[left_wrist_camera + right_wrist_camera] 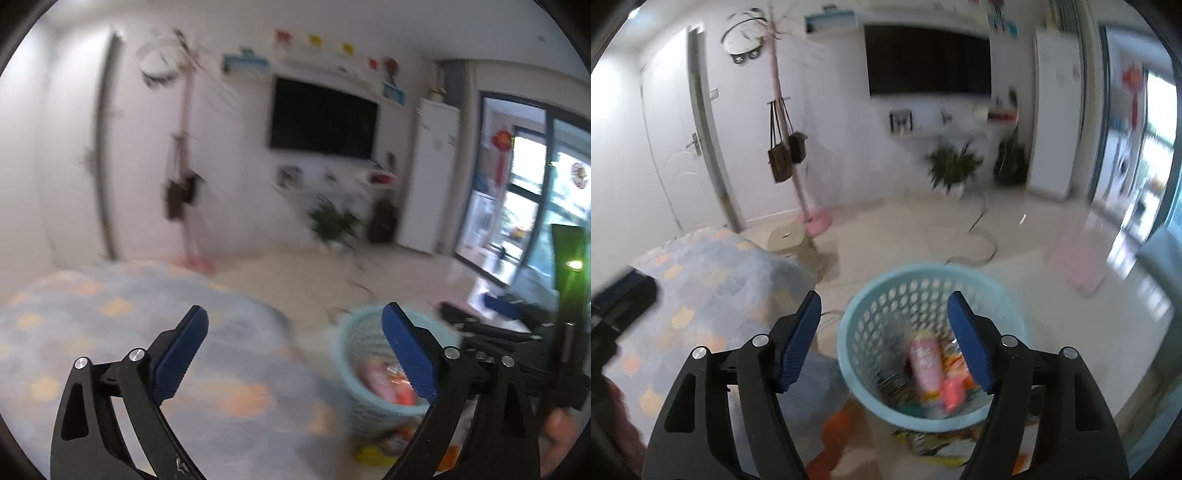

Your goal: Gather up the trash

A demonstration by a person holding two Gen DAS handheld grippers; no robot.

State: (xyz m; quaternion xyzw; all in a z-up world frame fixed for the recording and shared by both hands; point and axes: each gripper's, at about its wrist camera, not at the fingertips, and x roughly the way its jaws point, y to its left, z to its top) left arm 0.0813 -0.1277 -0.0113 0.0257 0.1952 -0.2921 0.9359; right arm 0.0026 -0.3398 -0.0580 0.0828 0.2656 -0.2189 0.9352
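A light blue perforated basket [871,306] stands on the floor and holds trash, among it a pink bottle [925,365] and orange wrappers [951,393]. My right gripper [884,338] is open and empty, above the basket's near left side. In the left wrist view the basket [347,347] is at lower right, behind the right finger. My left gripper [295,347] is open and empty above a blue-grey rug [129,332]. More wrappers [938,443] lie on the floor in front of the basket.
The rug [709,280] with orange patches lies to the left of the basket. A pink coat stand [798,177] with bags, a potted plant [955,166] and a cable [982,236] are further back. The other gripper [620,299] shows at the left edge.
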